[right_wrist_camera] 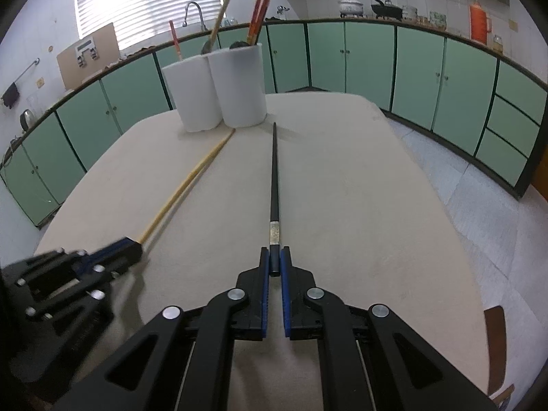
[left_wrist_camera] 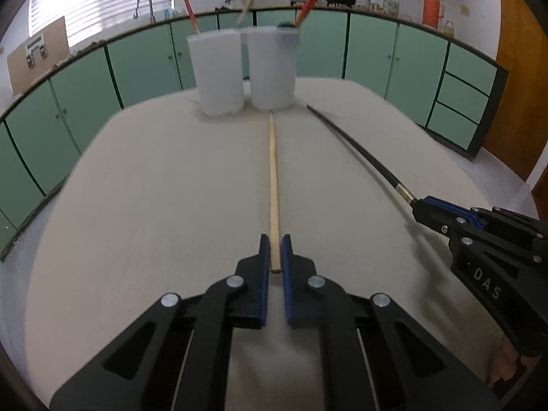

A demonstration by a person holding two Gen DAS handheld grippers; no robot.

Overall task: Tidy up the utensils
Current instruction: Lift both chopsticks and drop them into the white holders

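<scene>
Held in my left gripper (left_wrist_camera: pixel 274 244) is the near end of a pale wooden chopstick (left_wrist_camera: pixel 273 178), which lies along the beige table (left_wrist_camera: pixel 154 188) and points at two white cups (left_wrist_camera: pixel 219 72) (left_wrist_camera: pixel 272 68). My right gripper (right_wrist_camera: pixel 274 254) is shut on the near end of a black chopstick (right_wrist_camera: pixel 274 178) that also points toward the cups (right_wrist_camera: pixel 193 96) (right_wrist_camera: pixel 239 85). Each gripper shows in the other's view: the right gripper (left_wrist_camera: pixel 419 205) at right, the left gripper (right_wrist_camera: pixel 137 245) at left with the wooden chopstick (right_wrist_camera: pixel 191 178). Red chopsticks (right_wrist_camera: pixel 260 10) and a wooden-handled spoon (right_wrist_camera: pixel 215 24) stand in the cups.
Green cabinets (right_wrist_camera: pixel 370 61) ring the table, with a sink faucet (right_wrist_camera: pixel 193 12), pots (right_wrist_camera: pixel 349 5) and an orange flask (right_wrist_camera: pixel 479 22) on the counter. A brown chair back (right_wrist_camera: pixel 496 342) sits by the table's near right edge.
</scene>
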